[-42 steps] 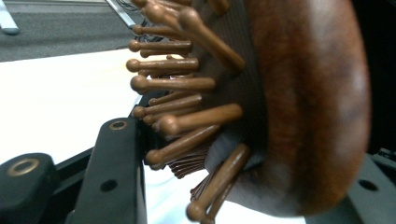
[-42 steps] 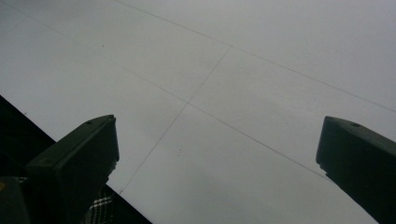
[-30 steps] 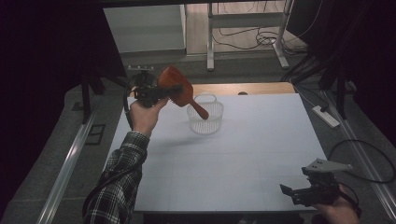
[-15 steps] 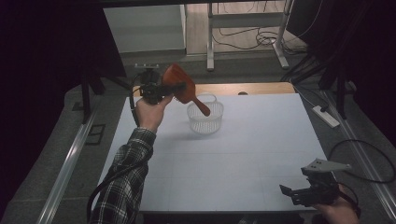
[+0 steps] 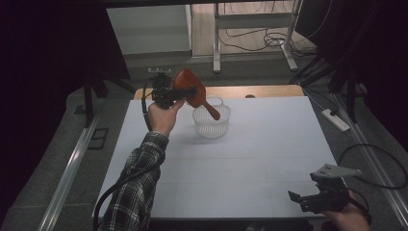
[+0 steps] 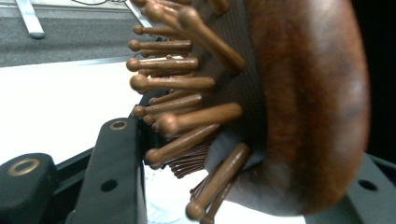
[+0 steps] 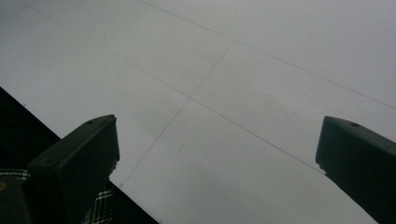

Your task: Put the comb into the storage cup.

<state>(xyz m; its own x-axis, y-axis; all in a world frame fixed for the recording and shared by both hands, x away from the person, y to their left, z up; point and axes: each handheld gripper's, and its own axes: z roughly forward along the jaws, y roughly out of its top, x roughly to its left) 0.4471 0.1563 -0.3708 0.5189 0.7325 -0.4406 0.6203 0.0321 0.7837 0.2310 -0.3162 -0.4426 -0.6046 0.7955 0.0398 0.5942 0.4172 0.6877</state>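
while the left gripper [image 5: 185, 91] clamps a wooden hairbrush [image 5: 192, 91], handle over clear basket [image 5: 211, 126], right gripper [image 5: 300, 199] wide

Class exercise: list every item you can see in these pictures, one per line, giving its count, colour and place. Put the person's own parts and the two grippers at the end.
hairbrush: one, reddish-brown wood with brown ball-tipped pins, held up in the left gripper, handle slanting down over the basket
basket: one, clear plastic, on the table's far middle
table: one, white top, centre
power strip: one, white, on the floor at right
left gripper: one, black, shut on the hairbrush's head
right gripper: one, black, jaws open, at the near right edge
sleeve: one, black-and-white plaid, lower left
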